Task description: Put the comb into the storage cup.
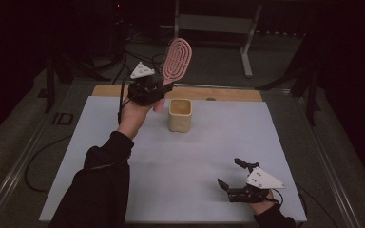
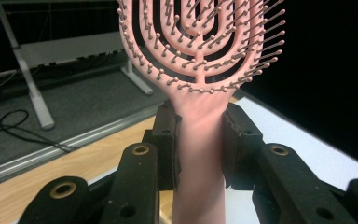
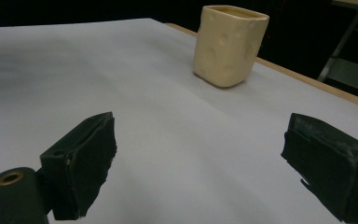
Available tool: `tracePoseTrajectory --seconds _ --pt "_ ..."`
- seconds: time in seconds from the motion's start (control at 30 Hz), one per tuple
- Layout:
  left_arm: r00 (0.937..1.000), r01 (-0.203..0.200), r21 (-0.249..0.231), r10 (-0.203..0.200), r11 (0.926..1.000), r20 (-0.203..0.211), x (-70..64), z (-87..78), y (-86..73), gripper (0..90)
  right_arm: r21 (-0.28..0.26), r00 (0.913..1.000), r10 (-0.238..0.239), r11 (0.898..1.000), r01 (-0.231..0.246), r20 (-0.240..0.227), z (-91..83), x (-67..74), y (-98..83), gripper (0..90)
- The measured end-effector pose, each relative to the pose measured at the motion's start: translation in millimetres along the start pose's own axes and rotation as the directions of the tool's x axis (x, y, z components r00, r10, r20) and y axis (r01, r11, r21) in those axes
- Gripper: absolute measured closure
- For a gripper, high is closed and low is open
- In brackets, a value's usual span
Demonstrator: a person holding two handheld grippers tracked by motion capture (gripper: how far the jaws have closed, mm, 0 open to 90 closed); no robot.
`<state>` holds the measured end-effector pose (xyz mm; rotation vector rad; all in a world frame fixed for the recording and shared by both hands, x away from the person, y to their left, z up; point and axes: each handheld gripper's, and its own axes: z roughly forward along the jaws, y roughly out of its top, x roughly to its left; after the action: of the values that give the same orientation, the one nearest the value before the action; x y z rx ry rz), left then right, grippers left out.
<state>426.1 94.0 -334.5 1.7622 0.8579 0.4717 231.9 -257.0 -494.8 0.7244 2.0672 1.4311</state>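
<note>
A pink hairbrush (image 1: pixel 176 59) stands upright in the air, its oval bristle head up and its handle hanging beside a cream square cup (image 1: pixel 180 115). My left gripper (image 1: pixel 164 90) is shut on the handle just under the head, left of the cup. In the left gripper view both pads press the pink hairbrush (image 2: pixel 200 140) handle at my left gripper (image 2: pixel 199 142). My right gripper (image 1: pixel 229 173) rests open near the table's front right corner with nothing in it. In the right gripper view my right gripper (image 3: pixel 200 163) has its jaws wide apart, and the cup (image 3: pixel 229 44) stands beyond them.
A white sheet (image 1: pixel 180 161) covers the table, with a wooden strip (image 1: pixel 228 94) along its far edge. Cables and a grey metal stand (image 1: pixel 247 42) lie on the dark floor behind the table.
</note>
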Motion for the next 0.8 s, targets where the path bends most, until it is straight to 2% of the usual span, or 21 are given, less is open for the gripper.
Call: tracePoseTrajectory --seconds 0.1,0.13,0.43,0.57,0.73,0.8 --pt "0.9999 -0.003 -0.029 0.003 0.9996 0.014 -1.3 6.4 0.6 69.9 -0.003 1.0000 0.004 1.000 -0.004 0.001 -0.4 -0.5 0.0 9.1" --pt "0.9995 0.003 -0.036 -0.002 0.9993 0.032 -1.2 8.3 1.0 69.9 -0.002 1.0000 0.006 1.000 -0.006 0.001 -0.6 -0.6 -0.1 9.2" --pt "0.9989 -0.001 -0.112 0.006 0.9937 0.046 -6.2 22.6 4.2 69.9 -0.001 1.0000 0.008 1.000 -0.008 -0.004 -0.6 -1.0 -0.5 9.1" --pt "0.9969 0.032 -0.141 -0.021 0.9896 0.076 -6.5 29.3 3.0 69.9 -0.005 0.9999 0.012 1.000 -0.012 -0.004 -0.9 -1.3 -0.5 9.2" --pt "0.9964 0.028 -0.151 -0.016 0.9881 0.083 -5.4 37.2 -0.2 69.9 -0.005 0.9999 0.011 1.000 -0.011 -0.007 -0.9 -1.2 -0.4 9.2" --pt "0.9963 0.036 -0.138 -0.025 0.9898 0.082 -4.6 41.3 -1.7 70.0 -0.005 0.9998 0.015 1.000 -0.015 -0.009 -0.8 -1.2 -0.6 9.2"
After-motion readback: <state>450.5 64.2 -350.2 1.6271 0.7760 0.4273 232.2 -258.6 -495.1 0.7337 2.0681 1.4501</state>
